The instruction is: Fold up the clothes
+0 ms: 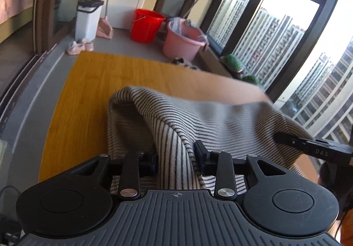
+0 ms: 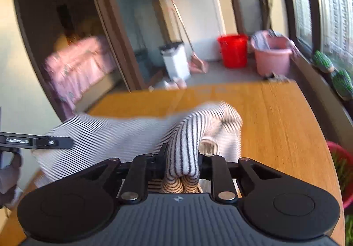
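Holding a striped garment (image 1: 198, 118) in both claws, up off the wooden counter (image 1: 92, 82). My left claw (image 1: 176, 157) is pinching a bunched ridge of the fabric between its fingers; my right claw (image 2: 182, 161) is clamped on another thick gather of the same striped cloth, and it also shows at the right edge of the left wrist view. The garment (image 2: 114, 131) sags between the two grips, and part of it looks to hang or trail toward the counter (image 2: 275, 118), blurred from motion. No flat, squared-off fold is visible: the cloth is rumpled and draped, so I judge the folding unfinished for this piece. It could be mid-spread before a fold or mid-fold being carried over; the frames fit either. No stack of folded clothes shows on the counter. A red bucket (image 1: 146, 25) and a pink basin (image 1: 184, 42) sit on the floor beyond.
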Demonstrator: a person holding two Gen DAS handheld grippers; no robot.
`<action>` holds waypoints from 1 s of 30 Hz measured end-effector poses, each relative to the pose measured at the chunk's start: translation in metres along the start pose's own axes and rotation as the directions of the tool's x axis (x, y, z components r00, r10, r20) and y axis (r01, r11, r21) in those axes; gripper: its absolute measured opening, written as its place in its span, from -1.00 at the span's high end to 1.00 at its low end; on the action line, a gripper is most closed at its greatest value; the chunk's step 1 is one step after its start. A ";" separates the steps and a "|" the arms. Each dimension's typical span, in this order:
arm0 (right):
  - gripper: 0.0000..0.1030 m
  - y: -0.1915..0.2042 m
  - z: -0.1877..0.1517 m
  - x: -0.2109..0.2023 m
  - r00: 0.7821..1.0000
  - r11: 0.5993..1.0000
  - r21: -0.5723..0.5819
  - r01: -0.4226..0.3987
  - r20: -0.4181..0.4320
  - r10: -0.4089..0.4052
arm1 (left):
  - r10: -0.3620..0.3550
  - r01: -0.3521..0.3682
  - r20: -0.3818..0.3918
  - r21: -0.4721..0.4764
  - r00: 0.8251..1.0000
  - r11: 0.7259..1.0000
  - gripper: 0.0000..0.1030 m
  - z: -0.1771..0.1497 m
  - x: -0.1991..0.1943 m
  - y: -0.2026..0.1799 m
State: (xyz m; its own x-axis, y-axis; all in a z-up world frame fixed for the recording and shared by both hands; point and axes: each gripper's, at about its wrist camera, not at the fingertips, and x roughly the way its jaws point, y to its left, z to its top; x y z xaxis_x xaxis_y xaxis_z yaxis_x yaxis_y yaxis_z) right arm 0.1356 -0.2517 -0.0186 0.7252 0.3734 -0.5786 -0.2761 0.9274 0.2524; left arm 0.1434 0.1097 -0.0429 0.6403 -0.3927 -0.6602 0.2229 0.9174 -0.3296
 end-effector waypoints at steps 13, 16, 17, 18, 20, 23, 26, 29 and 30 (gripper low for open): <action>0.13 0.001 0.018 -0.044 0.983 0.994 -0.087 0.061 0.176 -0.045 | -0.108 0.094 0.163 0.089 0.981 0.992 -0.69 0.024 -0.045 -0.034; 0.05 0.011 0.030 -0.026 0.987 0.996 -0.082 -0.018 0.157 0.031 | -0.119 0.111 0.073 0.099 0.990 0.989 -0.86 0.015 -0.009 -0.048; 0.05 0.011 0.030 -0.014 0.991 0.997 -0.070 -0.033 0.124 0.042 | -0.115 0.112 0.033 0.090 0.993 0.990 -0.86 0.011 0.003 -0.050; 0.05 0.009 0.027 -0.002 0.995 0.998 -0.054 -0.036 0.087 0.041 | -0.106 0.106 -0.002 0.080 0.994 0.991 -0.86 0.006 0.012 -0.049; 0.06 0.003 0.017 0.017 1.000 1.000 -0.024 -0.012 0.018 0.013 | -0.106 0.106 -0.006 0.118 0.994 0.987 -0.91 -0.001 0.014 -0.049; 0.08 0.005 0.006 0.010 1.000 0.999 -0.031 -0.016 0.022 0.017 | -0.111 0.113 -0.017 0.144 0.994 0.983 -0.91 -0.006 0.016 -0.045; 0.08 0.006 -0.005 0.003 0.999 0.999 -0.039 -0.019 0.025 0.020 | -0.113 0.114 -0.021 0.131 0.993 0.985 -0.93 -0.004 0.017 -0.040; 0.07 0.009 -0.014 -0.005 0.999 0.999 -0.047 -0.021 0.026 0.022 | -0.098 0.099 -0.015 0.149 0.995 0.984 -0.99 -0.007 0.018 -0.044; 0.07 0.010 -0.017 -0.008 0.999 0.999 -0.047 -0.021 0.026 0.022 | -0.093 0.094 -0.012 0.159 0.996 0.983 -1.00 -0.009 0.018 -0.046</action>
State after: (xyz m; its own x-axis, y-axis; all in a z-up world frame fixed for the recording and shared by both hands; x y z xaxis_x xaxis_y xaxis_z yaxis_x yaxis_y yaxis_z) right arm 0.1167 -0.2448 -0.0245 0.7348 0.3934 -0.5526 -0.3207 0.9193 0.2281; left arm 0.1380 0.0601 -0.0458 0.6076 -0.4770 -0.6351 0.3956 0.8751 -0.2787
